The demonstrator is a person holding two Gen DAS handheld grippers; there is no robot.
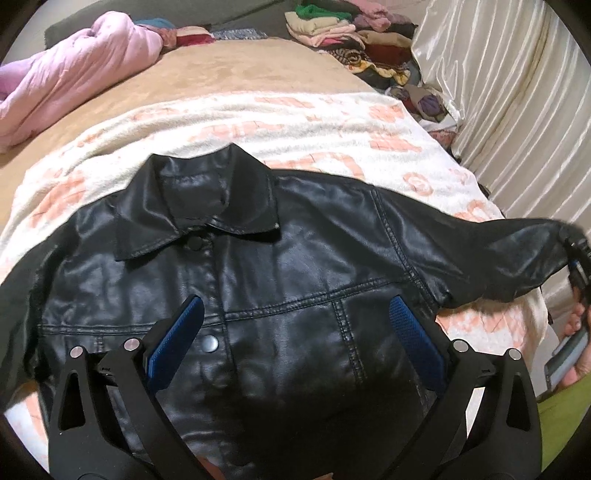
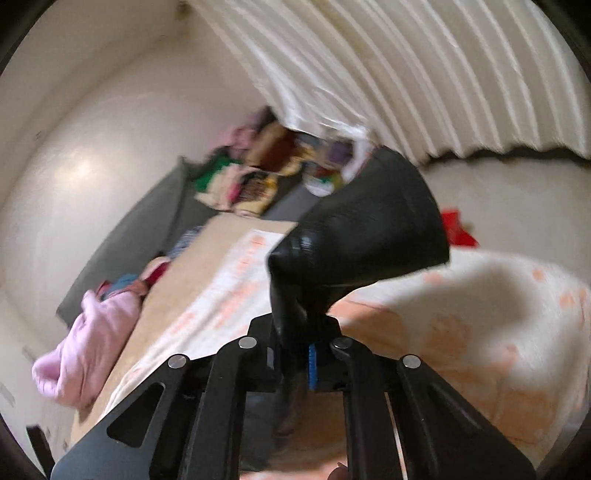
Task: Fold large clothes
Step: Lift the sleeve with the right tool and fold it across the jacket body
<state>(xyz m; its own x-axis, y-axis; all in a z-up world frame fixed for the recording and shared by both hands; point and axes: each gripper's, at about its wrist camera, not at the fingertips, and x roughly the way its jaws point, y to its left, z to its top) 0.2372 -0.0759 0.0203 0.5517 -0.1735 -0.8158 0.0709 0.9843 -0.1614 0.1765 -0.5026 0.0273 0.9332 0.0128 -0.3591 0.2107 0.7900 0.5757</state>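
A black leather jacket (image 1: 280, 258) lies front up on a white blanket with orange print (image 1: 295, 122), collar toward the far side. My left gripper (image 1: 295, 332) hovers open above the jacket's chest, its blue pads (image 1: 177, 339) spread wide with nothing between them. At the right edge of the left wrist view my right gripper (image 1: 580, 258) holds the end of the jacket's right sleeve (image 1: 498, 251). In the right wrist view that gripper (image 2: 295, 354) is shut on the black sleeve cuff (image 2: 362, 221), which stands lifted above the blanket (image 2: 480, 314).
A pink quilt (image 1: 62, 77) lies at the far left of the tan bed cover (image 1: 221, 74). Stacks of folded clothes (image 1: 351, 33) sit at the far end. A white pleated curtain (image 1: 517, 92) hangs along the right side. A hand (image 1: 576, 354) shows at the right edge.
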